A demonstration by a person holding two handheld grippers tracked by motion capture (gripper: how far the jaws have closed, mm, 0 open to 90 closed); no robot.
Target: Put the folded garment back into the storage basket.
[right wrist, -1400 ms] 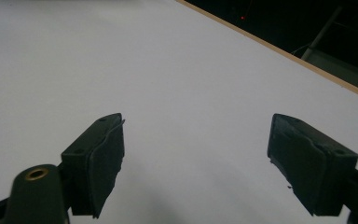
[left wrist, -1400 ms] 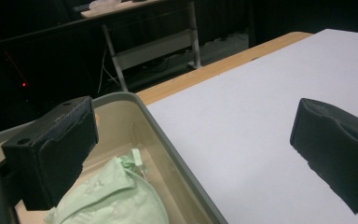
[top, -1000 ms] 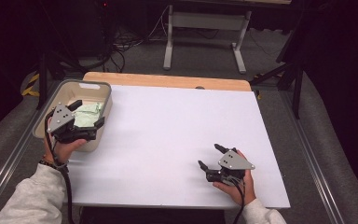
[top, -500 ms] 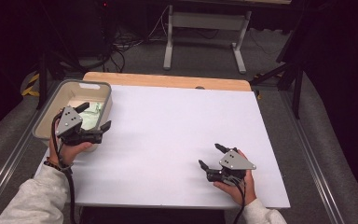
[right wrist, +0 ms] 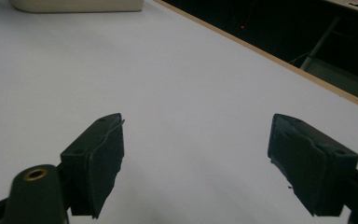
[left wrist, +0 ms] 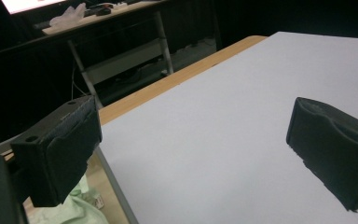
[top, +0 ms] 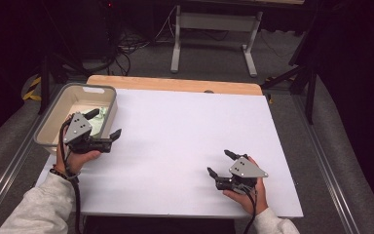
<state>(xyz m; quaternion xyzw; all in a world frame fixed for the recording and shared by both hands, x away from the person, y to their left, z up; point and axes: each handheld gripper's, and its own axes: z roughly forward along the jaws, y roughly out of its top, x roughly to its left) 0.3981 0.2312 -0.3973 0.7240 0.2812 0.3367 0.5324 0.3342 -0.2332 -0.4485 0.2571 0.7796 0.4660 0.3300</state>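
Note:
My left gripper (top: 105, 124) hovers over the right wall of a grey bin (top: 88, 88) at the table's left, open and empty. In the left gripper view its gripper (left wrist: 196, 154) has one jaw over the bin and the other over the white board (left wrist: 223, 140). A pale green cloth (top: 101, 114) lies in the bin, and its corner (left wrist: 77, 207) shows below the left jaw. My right gripper (top: 218, 162) rests low near the front right of the white board (top: 185, 131), open with nothing between its jaws. The right gripper view has the gripper (right wrist: 200, 163) spread wide above bare board.
The white board lies on a wooden table whose edge (top: 175, 84) shows at the back. The bin (right wrist: 74, 4) sits far off in the right gripper view. A metal desk frame (top: 214, 29) and cables stand on the floor behind the table.
My left gripper has moved out from over the bin toward the right and nearer the front, and now straddles the bin's right wall. The right gripper has stayed in place.

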